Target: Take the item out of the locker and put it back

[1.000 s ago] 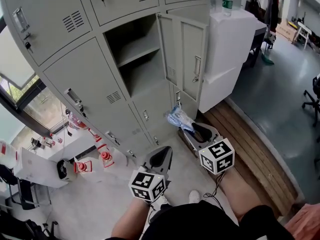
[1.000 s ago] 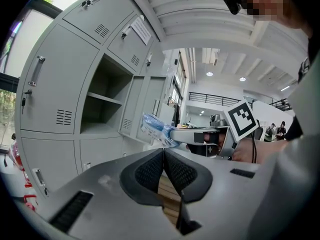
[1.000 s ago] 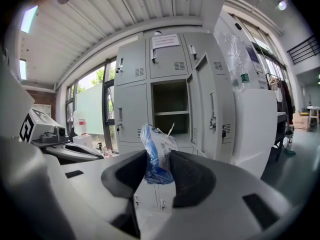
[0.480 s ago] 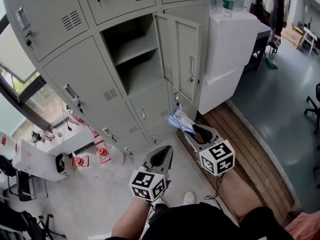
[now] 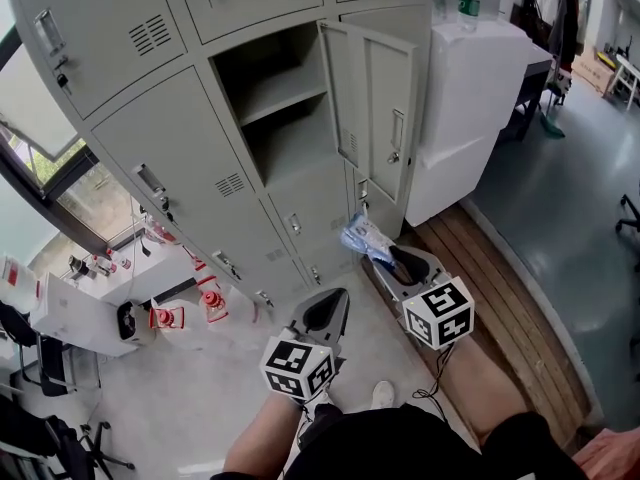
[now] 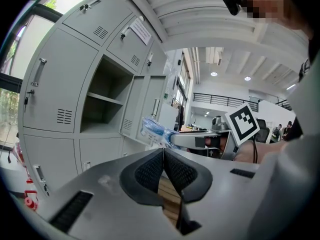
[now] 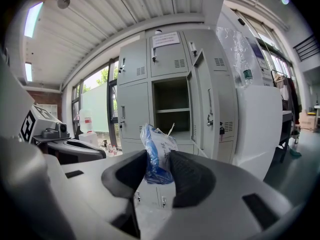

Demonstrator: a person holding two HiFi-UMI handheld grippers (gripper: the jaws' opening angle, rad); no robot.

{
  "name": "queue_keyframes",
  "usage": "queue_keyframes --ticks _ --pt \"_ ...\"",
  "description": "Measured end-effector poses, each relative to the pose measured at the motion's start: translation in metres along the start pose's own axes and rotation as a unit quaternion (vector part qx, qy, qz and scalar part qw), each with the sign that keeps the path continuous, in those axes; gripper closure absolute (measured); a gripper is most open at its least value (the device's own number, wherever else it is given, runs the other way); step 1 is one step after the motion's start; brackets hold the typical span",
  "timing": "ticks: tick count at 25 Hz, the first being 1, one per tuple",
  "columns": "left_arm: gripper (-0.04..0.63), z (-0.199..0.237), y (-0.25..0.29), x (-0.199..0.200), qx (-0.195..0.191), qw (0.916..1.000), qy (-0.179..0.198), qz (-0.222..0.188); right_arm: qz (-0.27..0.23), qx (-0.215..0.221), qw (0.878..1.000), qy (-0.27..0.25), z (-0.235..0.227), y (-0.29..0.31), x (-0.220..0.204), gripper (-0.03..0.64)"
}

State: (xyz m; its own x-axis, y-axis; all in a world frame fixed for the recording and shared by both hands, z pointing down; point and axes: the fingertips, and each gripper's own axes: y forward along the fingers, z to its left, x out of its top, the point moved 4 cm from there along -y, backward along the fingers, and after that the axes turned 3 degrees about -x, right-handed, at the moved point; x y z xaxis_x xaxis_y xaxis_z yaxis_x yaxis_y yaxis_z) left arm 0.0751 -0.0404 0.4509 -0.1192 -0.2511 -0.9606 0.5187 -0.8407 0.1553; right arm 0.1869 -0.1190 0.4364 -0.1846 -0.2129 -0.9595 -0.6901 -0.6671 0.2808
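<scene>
Two tools are hovering low before the locker. At left, the left tool is pointing toward it, jaws pressed together on nothing. The open compartment's shelf is sitting bare, its door standing wide. Further right, the right tool is pinching a blue-and-clear plastic packet by its near end, out in the air below the shelf's front edge. Judging by its crinkled film, the packet is looking light, soft and slippery; gripping across its fuller middle is seeming safer than a loose edge.
</scene>
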Motion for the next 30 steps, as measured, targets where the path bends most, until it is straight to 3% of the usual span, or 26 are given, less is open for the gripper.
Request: queue_keyframes --ticks 14,30 --pt "0.578 0.064 -0.032 0.02 -0.02 0.9998 0.005 -0.003 0.007 -0.013 1.0 -0.007 0.048 0.053 0.02 0.417" --pt "0.578 0.149 -0.069 0.044 -0.062 0.9979 0.009 -0.018 -0.004 -0.057 0.995 -0.081 0.104 0.124 0.083 0.417"
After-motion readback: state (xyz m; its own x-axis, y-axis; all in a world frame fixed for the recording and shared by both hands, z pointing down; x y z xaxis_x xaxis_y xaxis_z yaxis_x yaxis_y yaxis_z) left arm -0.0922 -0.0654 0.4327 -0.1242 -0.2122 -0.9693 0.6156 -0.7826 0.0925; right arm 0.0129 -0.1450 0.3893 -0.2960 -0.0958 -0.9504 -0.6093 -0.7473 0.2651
